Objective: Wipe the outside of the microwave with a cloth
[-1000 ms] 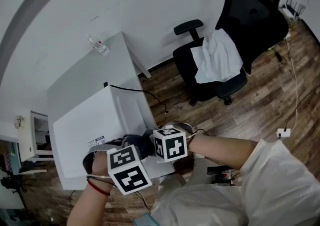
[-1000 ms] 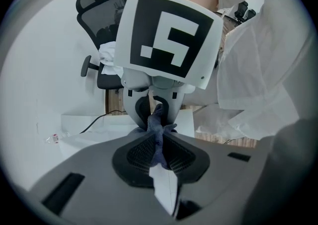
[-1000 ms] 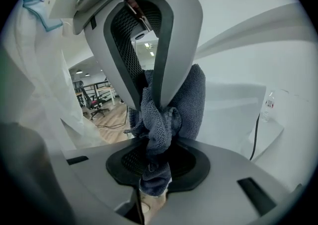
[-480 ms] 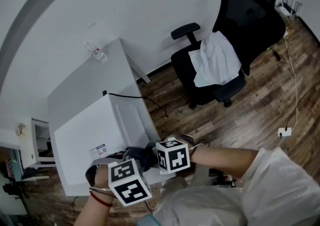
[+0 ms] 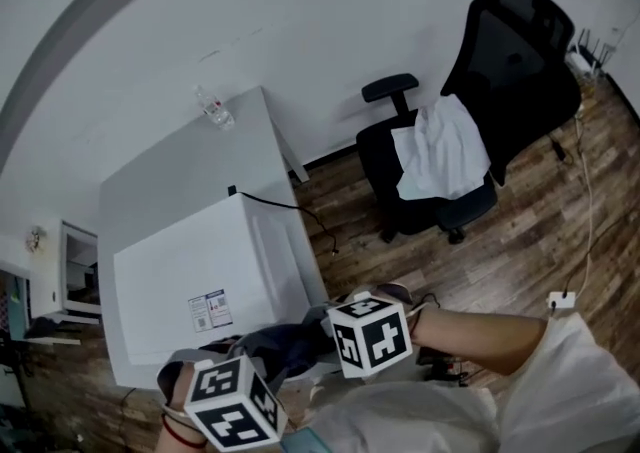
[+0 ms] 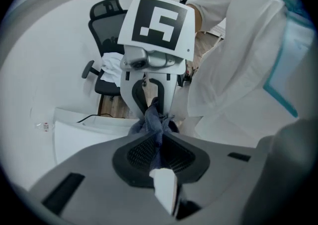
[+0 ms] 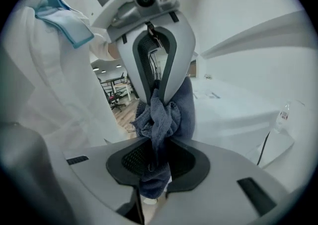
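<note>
Both tools have drawn back toward the person and come up a little since a second ago, taking the cloth with them to the near edge of the microwave. The grip has not changed. The left tool points straight down with its jaws almost together, pinching one end of the dark blue cloth. The right tool slants downward, its jaws clamped on a thick wad of the same fabric. The cloth is bunched and twisted between the two, which sit just beside each other.

The white microwave sits on the near part of the white desk. Its cord leaves from the rear, and a small bottle stands at the desk's far corner.

My judgement is that the cloth is being readied or repositioned, not pressed to a panel. To wipe well, the tools should move apart so the fabric lies flat, not knotted. It should then be laid against one face and drawn across in long overlapping passes, with both grips kept firm. The rear cord could snag the cloth, so it is best avoided.
</note>
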